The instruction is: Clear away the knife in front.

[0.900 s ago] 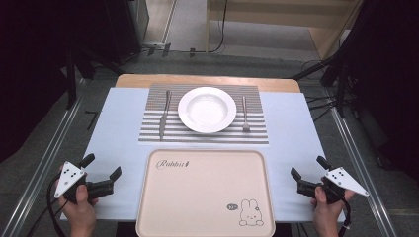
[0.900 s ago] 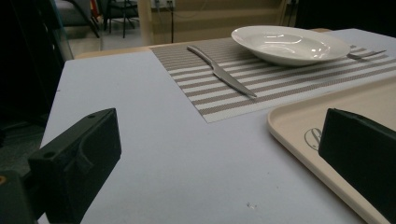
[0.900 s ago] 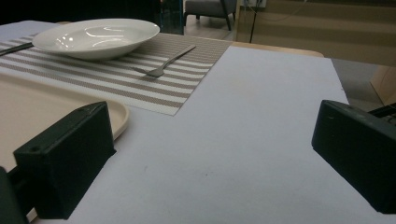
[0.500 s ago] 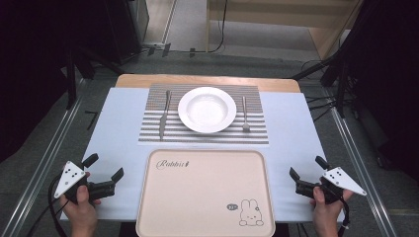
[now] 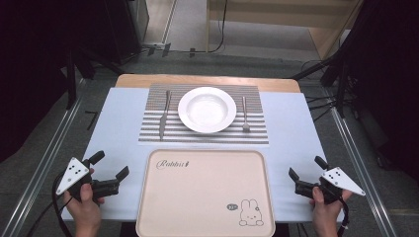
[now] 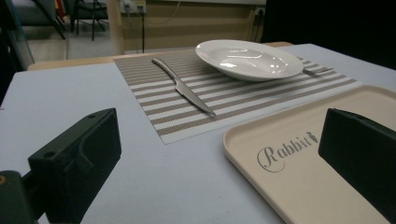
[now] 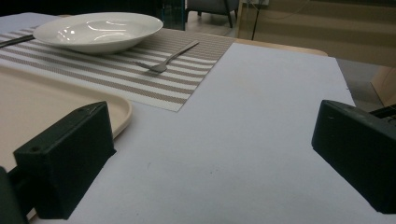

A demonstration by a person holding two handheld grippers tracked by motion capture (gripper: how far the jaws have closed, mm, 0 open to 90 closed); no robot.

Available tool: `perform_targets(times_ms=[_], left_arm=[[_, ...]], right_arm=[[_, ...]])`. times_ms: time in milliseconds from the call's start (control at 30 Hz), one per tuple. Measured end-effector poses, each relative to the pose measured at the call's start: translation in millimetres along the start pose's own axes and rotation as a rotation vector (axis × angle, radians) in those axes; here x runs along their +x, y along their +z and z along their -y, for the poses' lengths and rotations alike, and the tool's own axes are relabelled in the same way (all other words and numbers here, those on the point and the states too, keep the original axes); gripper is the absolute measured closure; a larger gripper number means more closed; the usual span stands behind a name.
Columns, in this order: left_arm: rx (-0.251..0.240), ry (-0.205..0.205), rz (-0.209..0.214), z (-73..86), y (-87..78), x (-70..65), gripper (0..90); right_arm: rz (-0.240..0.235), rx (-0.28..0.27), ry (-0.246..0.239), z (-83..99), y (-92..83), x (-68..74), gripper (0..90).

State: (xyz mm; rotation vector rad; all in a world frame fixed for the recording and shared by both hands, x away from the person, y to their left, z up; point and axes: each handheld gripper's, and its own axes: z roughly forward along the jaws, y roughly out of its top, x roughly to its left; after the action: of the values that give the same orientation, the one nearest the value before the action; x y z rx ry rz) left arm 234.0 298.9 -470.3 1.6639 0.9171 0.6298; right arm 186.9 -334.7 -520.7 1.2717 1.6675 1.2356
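Both grippers sit low at the near edge of the table, the left gripper point(image 5: 108, 171) by the near left corner and the right gripper point(image 5: 305, 174) by the near right corner, each with jaws spread wide and nothing between them. Between them lies the tray point(image 5: 205, 192), flat against the near edge, bare, with a raised rim all round. It looks like light, stiff plastic, smooth and a touch slippery, so the rim on its two short sides is the place to pinch, one gripper per side, kept level.

Farther back, on the striped placemat point(image 5: 203, 114) toward the far edge, the plate point(image 5: 207, 109) stands in the middle. It looks like glazed ceramic: heavy for its size, slick, breakable. Take it by the lip. The knife point(image 5: 163, 114) lies just left of it and the fork point(image 5: 244, 114) just right, both thin, hard, flat metal, awkward to pick up.

Count: one tray, one placemat, one plate, one knife, one fork, two grippers.
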Motion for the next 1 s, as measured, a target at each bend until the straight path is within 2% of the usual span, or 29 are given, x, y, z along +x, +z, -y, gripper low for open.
perform_targets(times_ms=[100,133,200,300,400,467,567,733,867,900,1000], left_arm=[[0.004,-0.002,0.001,-3.3,3.3,-2.5,0.0],[0.012,0.008,0.019,-6.8,6.2,-3.7,0.0],[0.013,0.016,0.027,-10.9,8.8,-6.5,0.0],[0.011,0.013,0.057,-17.1,13.6,-8.6,0.0],[0.025,0.034,0.065,-23.6,22.0,-10.9,0.0],[0.033,0.028,0.076,-26.9,26.8,-10.7,0.0],[0.037,0.013,0.084,-32.5,35.7,-10.0,0.0],[0.043,0.036,0.086,-46.2,49.8,-12.3,0.0],[0.066,0.031,0.081,-55.1,59.5,-11.8,0.0],[0.082,0.027,0.093,-60.4,67.0,-10.2,0.0],[0.108,0.034,0.082,-68.1,78.8,-8.9,0.0]], right_arm=[[0.001,-0.002,0.001,0.2,-0.1,0.1,0.0],[0.002,-0.002,0.002,0.2,0.0,0.1,0.0],[0.001,-0.002,0.005,0.1,0.2,0.0,0.0],[0.008,-0.001,0.005,0.2,0.2,0.0,0.0],[0.006,-0.002,0.004,0.3,0.1,0.1,0.0],[0.006,-0.001,0.002,0.3,0.0,0.2,0.0],[0.005,-0.002,0.003,0.3,0.3,0.0,0.0],[0.005,-0.004,0.009,0.4,0.2,-0.5,0.0],[0.005,-0.005,0.005,0.5,-0.1,-0.4,0.0],[0.003,-0.005,0.003,0.6,-0.1,-0.3,0.0],[0.002,-0.003,0.004,0.6,-0.4,0.1,0.0]])
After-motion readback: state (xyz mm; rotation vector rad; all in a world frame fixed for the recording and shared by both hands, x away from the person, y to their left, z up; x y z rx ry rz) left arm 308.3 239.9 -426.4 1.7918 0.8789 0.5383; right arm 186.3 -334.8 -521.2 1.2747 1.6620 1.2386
